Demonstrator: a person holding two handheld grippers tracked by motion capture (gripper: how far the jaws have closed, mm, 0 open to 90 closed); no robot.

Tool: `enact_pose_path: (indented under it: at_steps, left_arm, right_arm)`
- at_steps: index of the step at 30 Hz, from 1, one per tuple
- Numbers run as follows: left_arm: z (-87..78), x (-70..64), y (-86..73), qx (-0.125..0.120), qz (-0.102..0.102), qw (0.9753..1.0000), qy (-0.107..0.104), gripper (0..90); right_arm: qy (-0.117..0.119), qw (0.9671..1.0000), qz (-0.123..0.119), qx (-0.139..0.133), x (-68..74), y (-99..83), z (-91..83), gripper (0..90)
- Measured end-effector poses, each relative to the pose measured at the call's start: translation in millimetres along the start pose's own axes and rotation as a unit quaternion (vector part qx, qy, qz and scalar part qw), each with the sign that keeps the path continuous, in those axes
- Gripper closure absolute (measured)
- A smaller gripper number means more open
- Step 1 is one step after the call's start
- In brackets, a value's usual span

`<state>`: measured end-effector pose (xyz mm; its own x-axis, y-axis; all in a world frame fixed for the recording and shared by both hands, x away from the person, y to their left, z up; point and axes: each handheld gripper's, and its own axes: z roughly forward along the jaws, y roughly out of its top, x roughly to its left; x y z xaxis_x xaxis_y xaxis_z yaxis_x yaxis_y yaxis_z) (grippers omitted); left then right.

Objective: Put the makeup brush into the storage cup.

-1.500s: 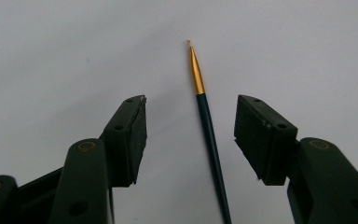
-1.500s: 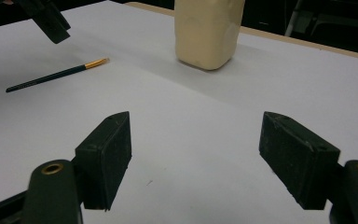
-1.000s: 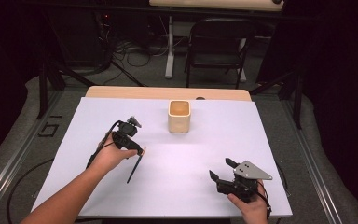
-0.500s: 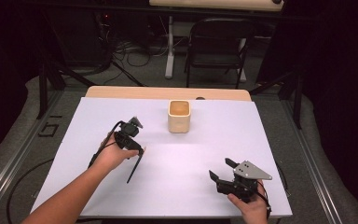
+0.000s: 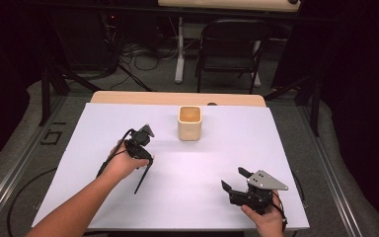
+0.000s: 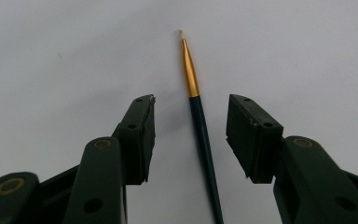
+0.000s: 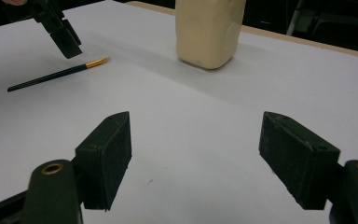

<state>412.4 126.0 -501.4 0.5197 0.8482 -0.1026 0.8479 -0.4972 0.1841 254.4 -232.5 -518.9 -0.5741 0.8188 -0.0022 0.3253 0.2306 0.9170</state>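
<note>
I'm hovering my left gripper over the thin dark-handled paintbrush with gold ferrule, jaws spread wide either side of it, not touching. It's lying flat on the white table, left of the cream square cup. My guess: pickup step; next I'm lowering and closing. My right gripper is idling wide, empty. Brush's tail end is cut off; bristles hard to make out.

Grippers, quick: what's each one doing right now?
Left gripper: open, jaws either side of the paintbrush, not gripping.
Right gripper: open, holding nothing.
</note>
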Motion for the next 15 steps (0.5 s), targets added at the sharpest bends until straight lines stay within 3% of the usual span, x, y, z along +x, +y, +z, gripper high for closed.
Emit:
enact_pose_path:
  at_steps: [15]
  left_arm:
    - [8.7, -2.4, 6.1, 0.018, -0.001, 0.9998, 0.003, 55.8]
  right_arm:
    - [0.0, 1.0, 0.001, -0.008, -0.7, -0.8, 1.4, 25.4]
